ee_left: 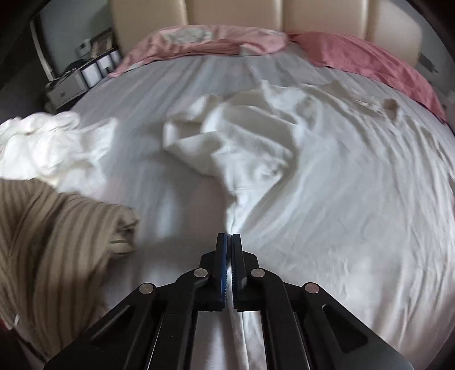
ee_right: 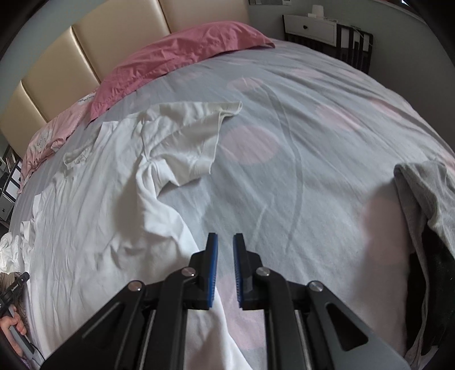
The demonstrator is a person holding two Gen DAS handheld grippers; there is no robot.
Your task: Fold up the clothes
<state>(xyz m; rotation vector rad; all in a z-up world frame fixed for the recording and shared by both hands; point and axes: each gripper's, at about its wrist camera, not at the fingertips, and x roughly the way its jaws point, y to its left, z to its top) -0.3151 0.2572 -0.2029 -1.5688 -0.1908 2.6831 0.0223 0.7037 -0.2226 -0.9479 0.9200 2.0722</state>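
No readable brand or label anywhere; faint print on the pale pink pillowcase and small markings inside the shirt's neckline were too blurred to read. The white T-shirt, thin crumpled cotton, lay spread over the left-centre of the bed, one short sleeve flared toward the headboard. The left gripper was pinched together on a bunched fold of that shirt, cloth drawn into a tight peak at its blue ribbed pads. The right gripper hung just beside the shirt's edge, jaws a narrow gap apart, nothing between them; only bedsheet showed through the gap. The bedsheet was grey with soft pink ovals, finely wrinkled. A deeper pink pillow, creased, sat against the padded beige headboard, which had vertical panels. A beige striped garment, ribbed-looking, lay at the left edge, with another crumpled white cloth behind it. A grey garment sat at the right edge. A white nightstand with one dark knob stood beyond the bed. A hand gripped a handle at lower left.
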